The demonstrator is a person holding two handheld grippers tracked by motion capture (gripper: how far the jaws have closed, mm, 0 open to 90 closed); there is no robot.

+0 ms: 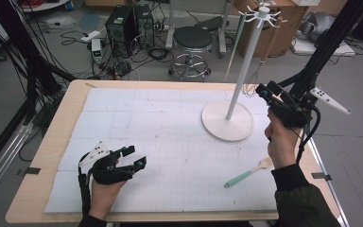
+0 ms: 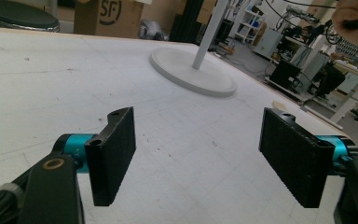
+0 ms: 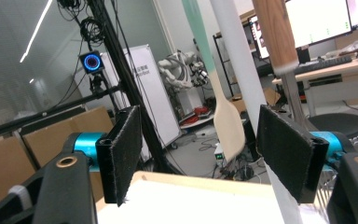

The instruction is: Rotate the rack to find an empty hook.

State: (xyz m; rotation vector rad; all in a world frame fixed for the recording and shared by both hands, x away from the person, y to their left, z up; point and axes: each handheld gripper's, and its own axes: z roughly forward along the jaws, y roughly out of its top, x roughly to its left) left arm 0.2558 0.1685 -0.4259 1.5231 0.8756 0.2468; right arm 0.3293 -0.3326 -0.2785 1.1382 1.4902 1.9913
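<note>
A white hanging rack (image 1: pixel 246 61) stands on its round base (image 1: pixel 227 120) at the table's back right. From its hooks hang a mint-handled spatula (image 1: pixel 234 49) and a wooden-handled utensil (image 1: pixel 269 42). Another mint-handled spatula (image 1: pixel 248 172) lies flat on the mat at the front right. My right gripper (image 1: pixel 263 90) is raised just right of the pole, open and empty. In the right gripper view its jaws (image 3: pixel 196 156) frame the pole (image 3: pixel 242 70) and the hanging spatula's wooden blade (image 3: pixel 228 121). My left gripper (image 1: pixel 134 157) rests low at the front left, open and empty (image 2: pixel 200 158), facing the rack base (image 2: pixel 193 72).
A white gridded mat (image 1: pixel 170 142) covers the wooden table (image 1: pixel 61 142). Behind the table stand a stool (image 1: pixel 192 40) and a computer tower (image 1: pixel 123 23) among cables. A black frame post (image 1: pixel 321 47) rises close behind my right hand.
</note>
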